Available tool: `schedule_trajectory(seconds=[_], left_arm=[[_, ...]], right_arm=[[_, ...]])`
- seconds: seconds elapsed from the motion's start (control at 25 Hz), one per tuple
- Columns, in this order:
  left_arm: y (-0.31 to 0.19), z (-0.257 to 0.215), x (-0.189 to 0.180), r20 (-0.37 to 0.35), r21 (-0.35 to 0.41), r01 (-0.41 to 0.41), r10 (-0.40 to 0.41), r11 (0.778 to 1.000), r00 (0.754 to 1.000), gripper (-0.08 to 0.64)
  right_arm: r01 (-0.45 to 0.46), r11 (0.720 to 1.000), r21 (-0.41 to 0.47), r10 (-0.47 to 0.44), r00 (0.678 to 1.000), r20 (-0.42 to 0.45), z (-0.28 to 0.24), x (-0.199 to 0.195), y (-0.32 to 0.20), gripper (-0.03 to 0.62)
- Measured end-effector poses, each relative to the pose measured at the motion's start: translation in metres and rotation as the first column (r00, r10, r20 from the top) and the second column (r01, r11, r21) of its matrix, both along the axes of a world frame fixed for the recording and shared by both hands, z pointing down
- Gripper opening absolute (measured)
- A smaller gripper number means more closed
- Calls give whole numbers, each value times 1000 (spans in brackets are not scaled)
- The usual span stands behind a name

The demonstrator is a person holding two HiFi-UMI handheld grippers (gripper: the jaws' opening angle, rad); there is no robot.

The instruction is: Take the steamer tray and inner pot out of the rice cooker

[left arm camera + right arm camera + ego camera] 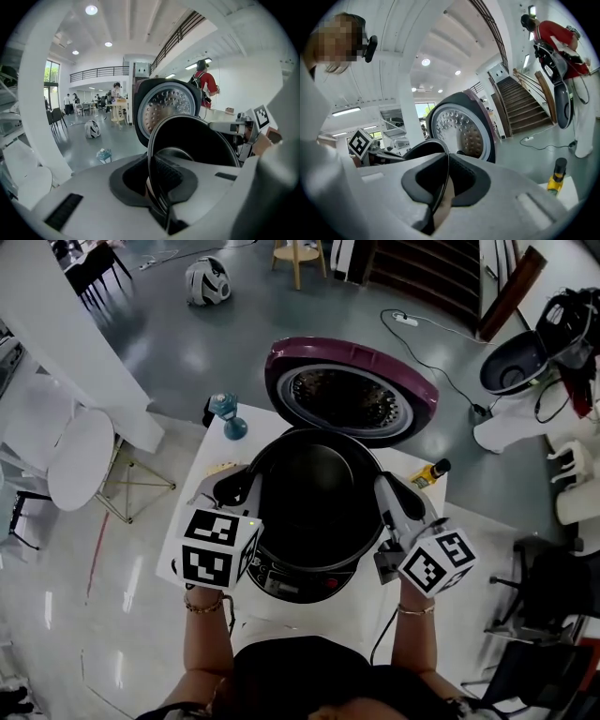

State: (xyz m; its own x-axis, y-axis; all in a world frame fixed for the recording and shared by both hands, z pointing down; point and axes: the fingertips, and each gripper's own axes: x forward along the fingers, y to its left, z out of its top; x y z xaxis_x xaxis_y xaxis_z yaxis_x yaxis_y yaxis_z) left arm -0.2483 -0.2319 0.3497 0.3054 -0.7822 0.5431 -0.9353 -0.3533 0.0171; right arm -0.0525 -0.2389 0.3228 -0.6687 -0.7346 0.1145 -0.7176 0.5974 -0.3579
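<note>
The black inner pot (pixel 314 502) is held over the rice cooker's body (pixel 300 585), whose round lid (pixel 352 395) stands open behind it. My left gripper (pixel 242 487) is shut on the pot's left rim, and my right gripper (pixel 382 491) is shut on its right rim. In the left gripper view the thin rim of the pot (pixel 197 140) runs down between the left gripper's (pixel 157 197) pads. In the right gripper view the pot's edge (pixel 424 150) is pinched the same way in the right gripper (pixel 440 197). The pot's inside looks dark, and I see no steamer tray.
The cooker sits on a small white table (pixel 211 451) with a blue object (pixel 228 416) at its back left and a yellow bottle (pixel 429 472) at its right edge. A white round chair (pixel 80 460) stands left. Another appliance (pixel 511 367) and a floor cable lie at the right.
</note>
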Motion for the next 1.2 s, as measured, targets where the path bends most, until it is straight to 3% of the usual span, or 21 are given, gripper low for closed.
schedule_trajectory(seconds=[0.6,0.92,1.2], left_arm=[[40,-45,51,-24,91,-23,25,996,999,23],[61,-61,109,-47,127,-71,77,989,996,24],[88,-53,156,-44,116,-91,96,989,994,23]], right_arm=[[-14,998,56,10,998,63,-39,50,45,28],[-58,994,97,50,995,83,-58,108,69,28],[-78,995,69,68,989,130,-49,156,98,28]])
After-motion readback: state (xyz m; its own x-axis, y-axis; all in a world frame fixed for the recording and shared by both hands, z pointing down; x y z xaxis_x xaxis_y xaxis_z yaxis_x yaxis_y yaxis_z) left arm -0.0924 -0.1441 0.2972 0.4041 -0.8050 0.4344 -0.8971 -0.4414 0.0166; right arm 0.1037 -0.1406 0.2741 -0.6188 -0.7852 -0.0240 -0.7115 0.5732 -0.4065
